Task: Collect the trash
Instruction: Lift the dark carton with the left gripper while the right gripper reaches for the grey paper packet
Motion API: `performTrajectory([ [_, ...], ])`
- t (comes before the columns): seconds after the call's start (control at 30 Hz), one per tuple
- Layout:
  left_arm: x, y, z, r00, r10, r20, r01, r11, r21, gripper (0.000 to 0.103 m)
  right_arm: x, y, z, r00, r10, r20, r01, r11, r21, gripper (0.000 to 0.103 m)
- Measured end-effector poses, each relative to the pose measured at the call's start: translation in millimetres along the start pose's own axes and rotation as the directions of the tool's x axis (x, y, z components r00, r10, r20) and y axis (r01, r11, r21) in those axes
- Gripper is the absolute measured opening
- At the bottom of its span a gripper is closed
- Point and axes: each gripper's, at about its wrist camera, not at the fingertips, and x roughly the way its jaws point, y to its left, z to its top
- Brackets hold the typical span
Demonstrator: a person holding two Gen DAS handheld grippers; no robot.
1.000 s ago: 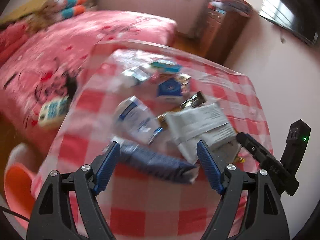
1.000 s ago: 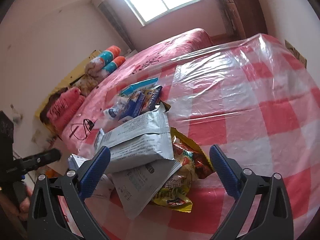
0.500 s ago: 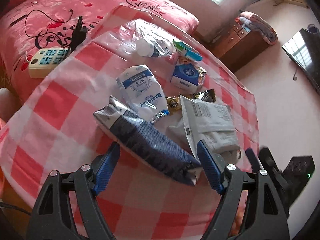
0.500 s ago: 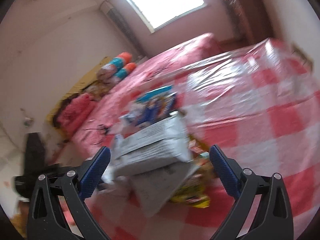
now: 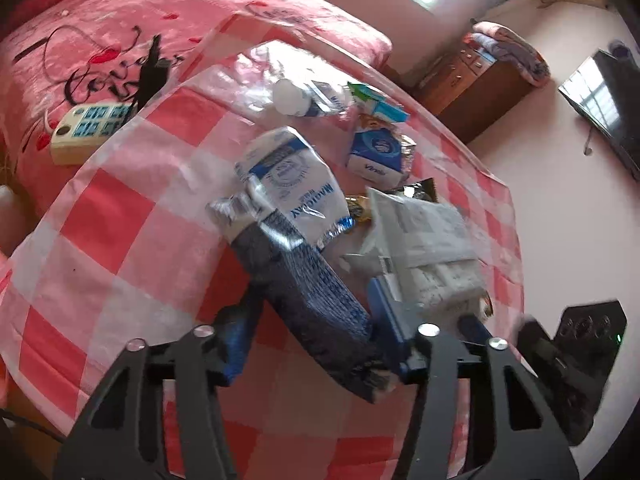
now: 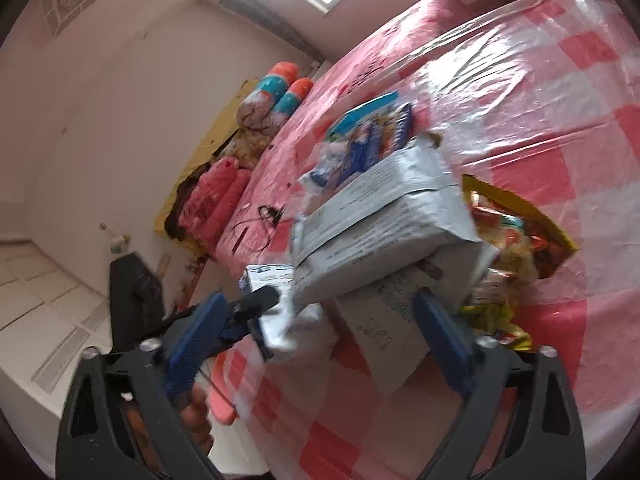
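Trash lies heaped on a table under a red-and-white checked cloth (image 5: 120, 216). A long dark blue packet (image 5: 304, 280) sits between the fingers of my left gripper (image 5: 314, 292), whose jaws are closing, with both pads against its sides. Behind it lie a white-and-blue bag (image 5: 296, 184), a blue tissue pack (image 5: 376, 152), a plastic bottle (image 5: 296, 96) and grey mailer bags (image 5: 424, 240). My right gripper (image 6: 320, 298) is closing around the grey mailer bags (image 6: 384, 228) without pressing on them. A yellow snack wrapper (image 6: 516, 240) lies to their right.
A pink bed (image 5: 100, 32) runs along the table's far side, with a power strip (image 5: 88, 128) on it. A wooden dresser (image 5: 480, 80) and a wall screen (image 5: 600, 92) stand at the right. The person's hand (image 6: 196, 412) and the left gripper (image 6: 248, 304) show in the right wrist view.
My left gripper sank toward the table and its jaws narrowed onto the dark blue packet. The right gripper's jaws narrowed too, its view rolled, and the left gripper now shows between them.
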Motion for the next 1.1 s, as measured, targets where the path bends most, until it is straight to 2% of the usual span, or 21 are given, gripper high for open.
performTrajectory([
  [0.07, -1.3, -6.3, -1.5, 1.0, -0.007, 0.004, 0.007, 0.999, 0.044, 0.05, 1.4, 2.6, 1.5, 0.997, -0.075, 0.033, 0.076, 0.997, -0.026, 0.076],
  [0.17, -3.3, -13.3, -4.1, 0.999, -0.04, 0.003, 0.039, 0.995, 0.093, 0.045, 7.1, 7.1, 4.0, 0.991, -0.118, 0.062, 0.122, 0.991, -0.058, 0.076],
  [0.23, -3.9, -16.9, -5.8, 0.998, -0.069, -0.006, 0.069, 0.991, 0.119, 0.041, 11.6, 10.2, 5.8, 0.985, -0.156, 0.078, 0.163, 0.982, -0.09, 0.077],
  [0.43, -8.8, -16.0, -9.6, 0.996, -0.09, -0.012, 0.09, 0.982, 0.168, 0.04, 27.8, 23.3, 9.7, 0.962, -0.25, 0.11, 0.267, 0.948, -0.174, 0.084],
  [0.5, -10.1, -11.1, -10.2, 0.994, -0.105, -0.016, 0.107, 0.981, 0.162, 0.04, 32.6, 25.1, 12.4, 0.962, -0.249, 0.109, 0.265, 0.949, -0.171, 0.09],
  [0.77, -20.0, 13.6, -11.8, 0.988, -0.154, 0.004, 0.151, 0.977, 0.148, 0.039, 51.2, 27.4, 23.6, 0.967, -0.234, 0.099, 0.246, 0.958, -0.144, 0.092],
  [0.83, -23.9, 19.7, -12.6, 0.987, -0.161, 0.011, 0.157, 0.976, 0.15, 0.038, 55.3, 30.5, 27.1, 0.96, -0.258, 0.108, 0.272, 0.951, -0.148, 0.096],
  [1.0, -26.6, 28.4, -16.5, 0.983, -0.185, 0.002, 0.183, 0.971, 0.151, 0.038, 69.3, 37.4, 36.9, 0.938, -0.331, 0.102, 0.343, 0.928, -0.146, 0.098],
  [1.1, -27.0, 32.2, -16.8, 0.98, -0.199, -0.001, 0.196, 0.968, 0.154, 0.038, 84.1, 43.1, 40.2, 0.916, -0.392, 0.086, 0.401, 0.9, -0.17, 0.099],
])
